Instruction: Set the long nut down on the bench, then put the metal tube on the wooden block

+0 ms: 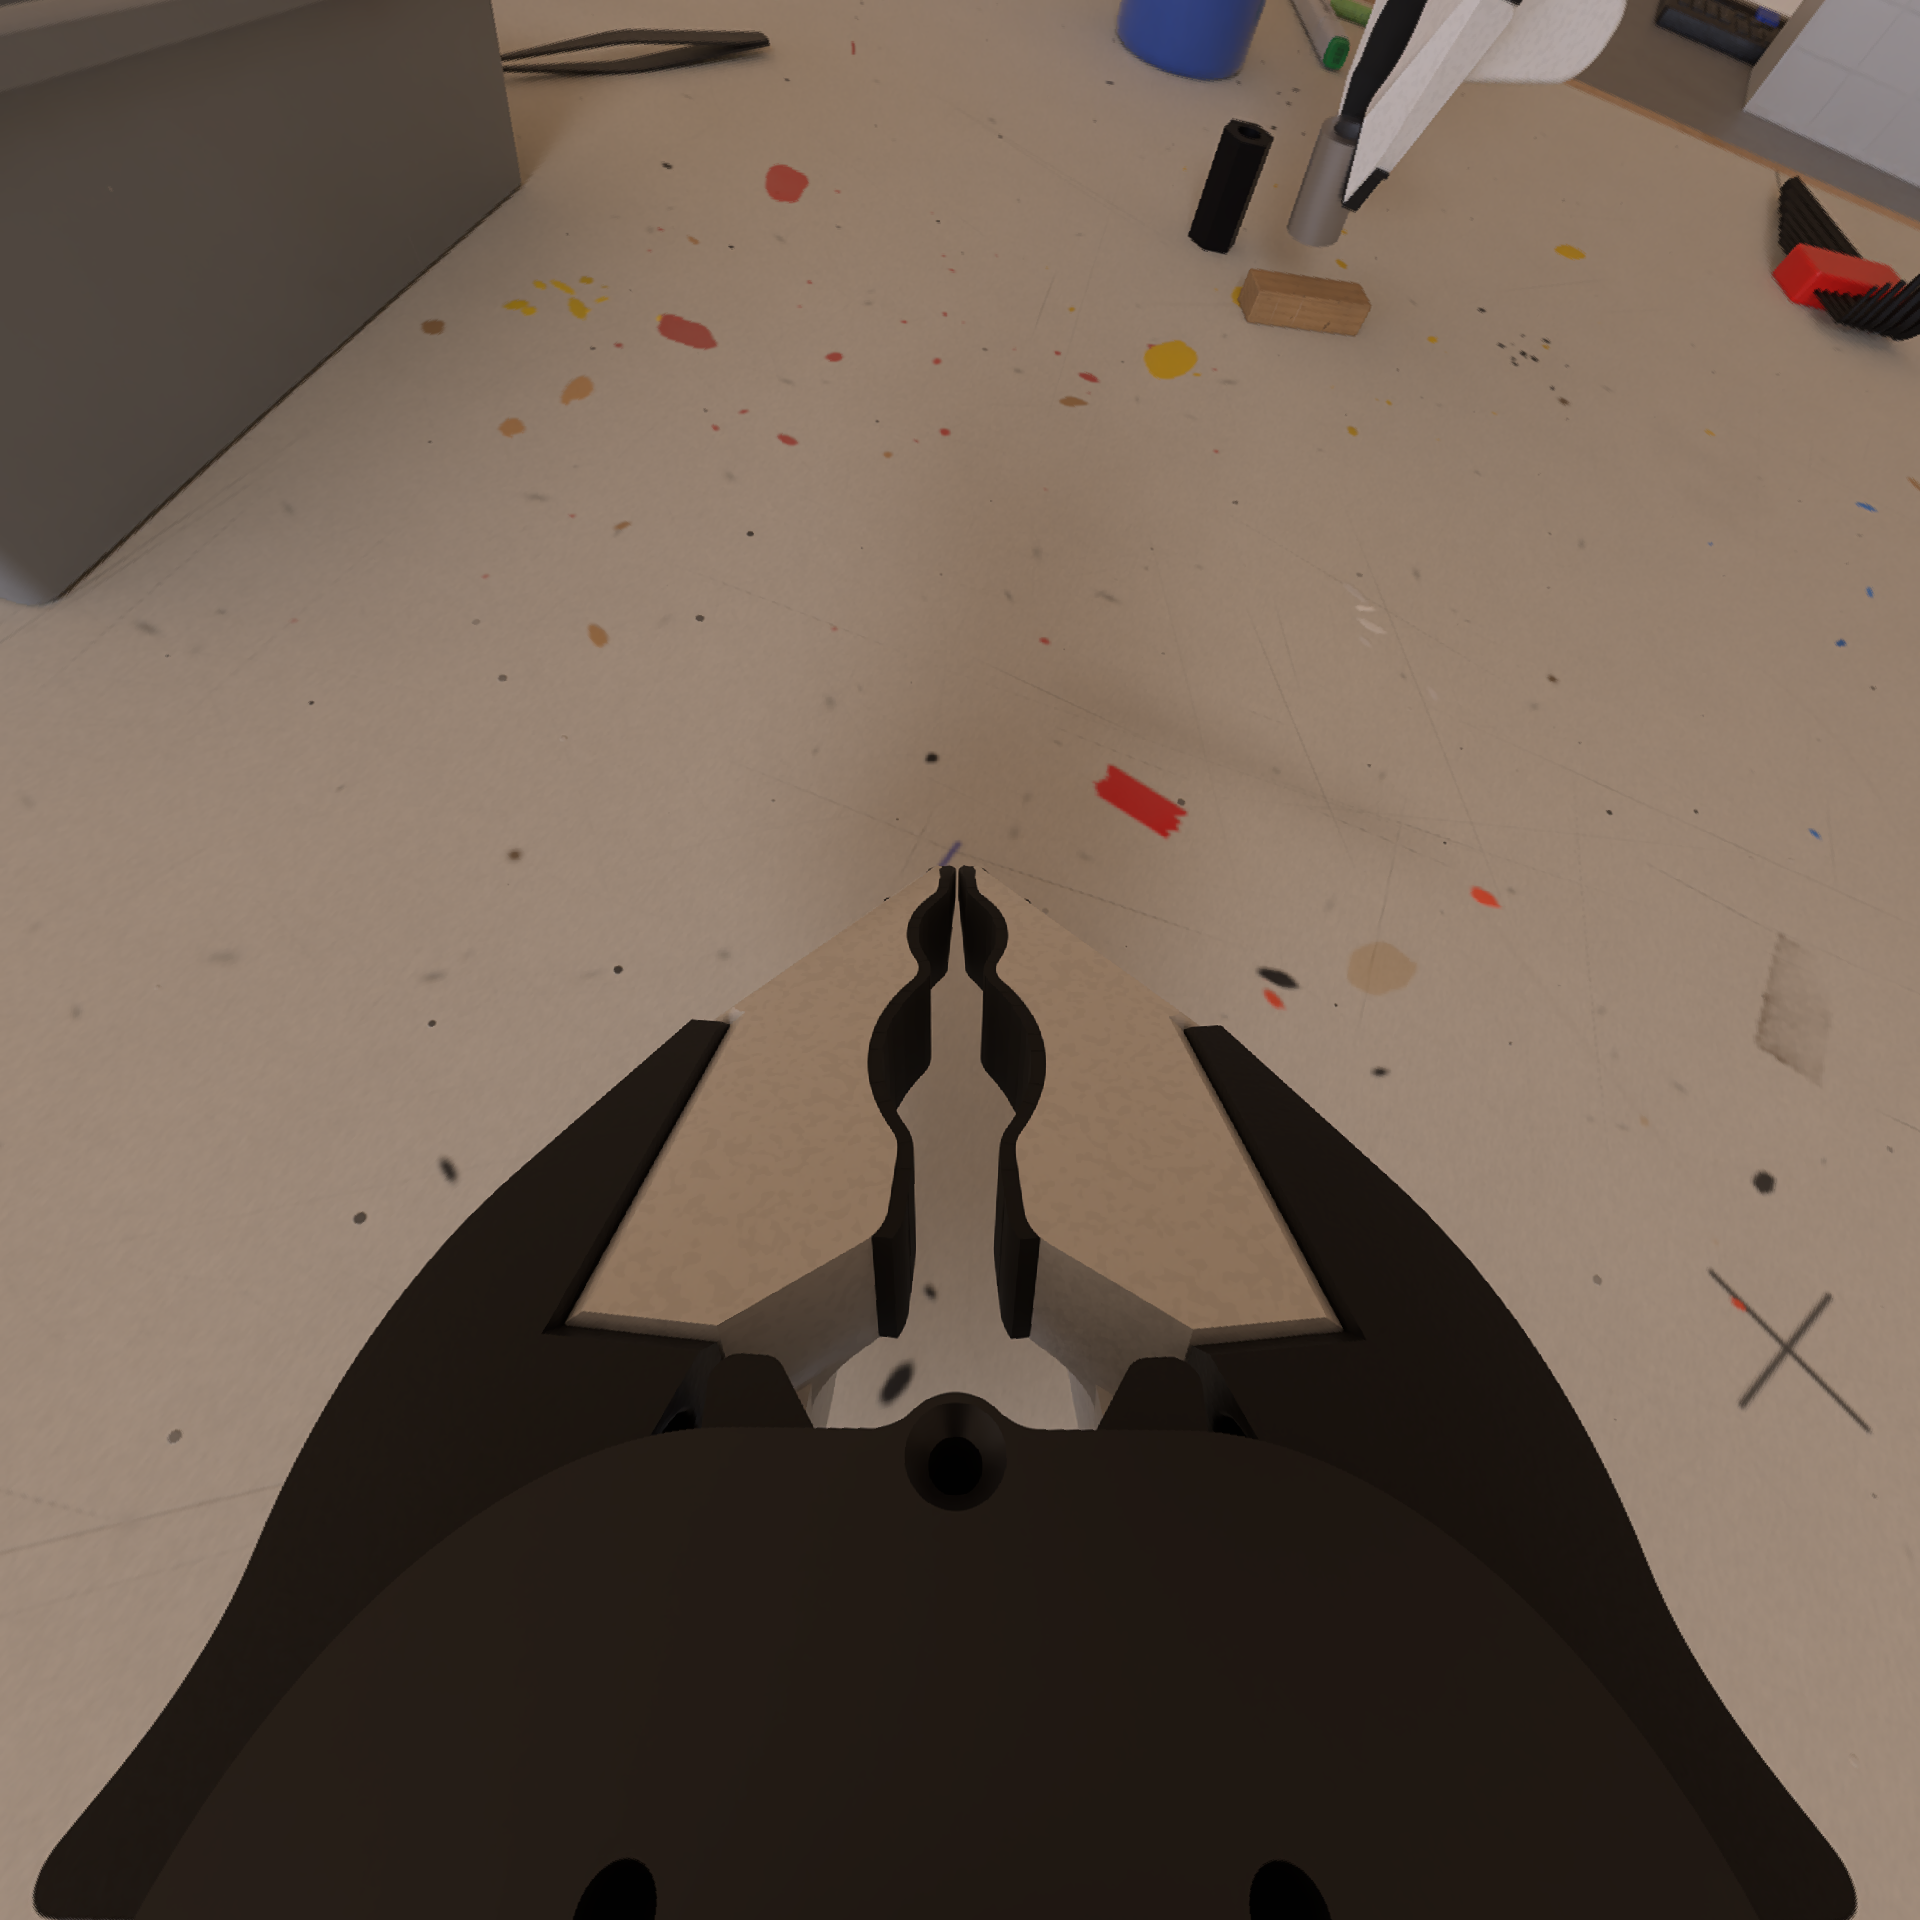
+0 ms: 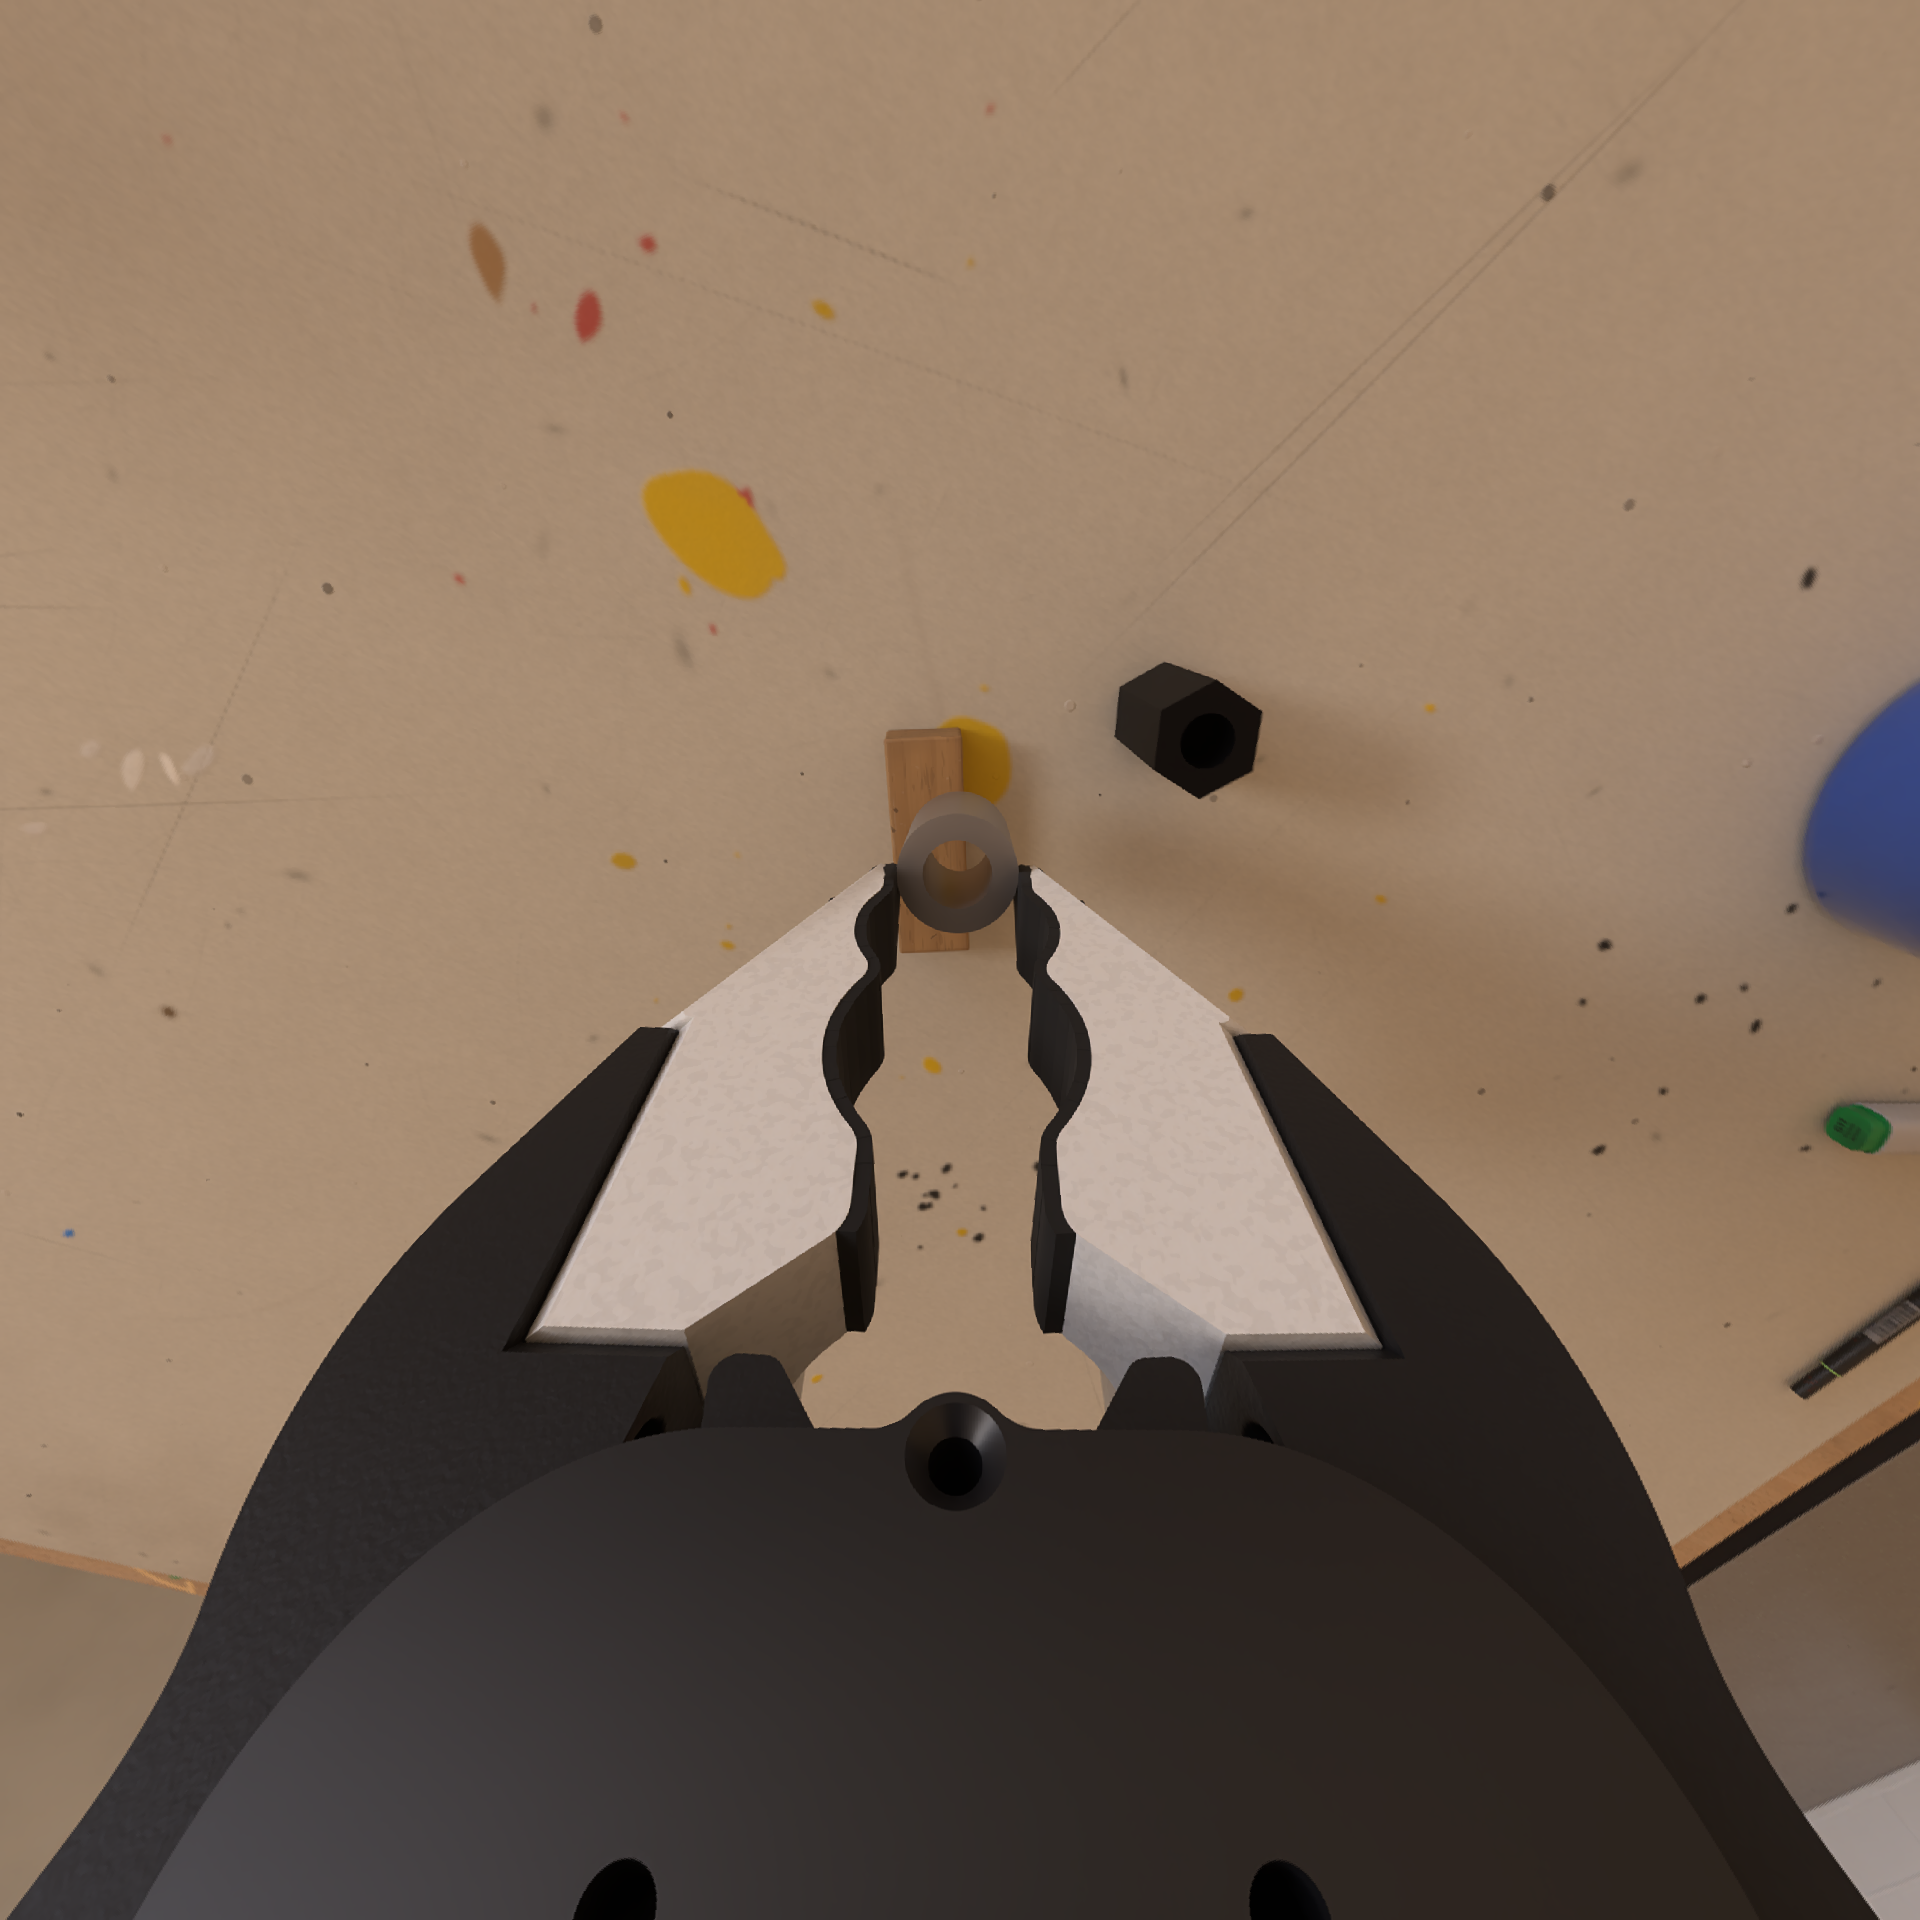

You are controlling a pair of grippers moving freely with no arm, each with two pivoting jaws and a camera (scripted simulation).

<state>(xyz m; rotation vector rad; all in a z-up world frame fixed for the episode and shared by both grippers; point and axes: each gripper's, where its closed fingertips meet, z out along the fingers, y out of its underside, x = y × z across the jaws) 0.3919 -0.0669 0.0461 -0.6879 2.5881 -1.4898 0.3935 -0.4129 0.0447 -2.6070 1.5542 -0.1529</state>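
On the paint-spattered bench [image 1: 935,582], your empty left gripper [image 1: 957,878] sits pinched closed, your right gripper [image 2: 956,878] clamps the upright metal tube [image 2: 956,864] above the wooden block [image 2: 922,774], and the long nut [image 2: 1188,727] stands just beside.

Long nut [image 1: 1229,187]: upright on the bench [image 1: 935,623], just left of the metal tube [image 1: 1322,187], apart from it
Metal tube: between the right gripper [image 2: 955,883] fingertips, above the wooden block [image 2: 923,774] in the right wrist view
Wooden block: flat on the bench, just in front of nut and tube in the left wrist view
Left gripper [image 1: 957,875]: over bare bench, well apart from all three
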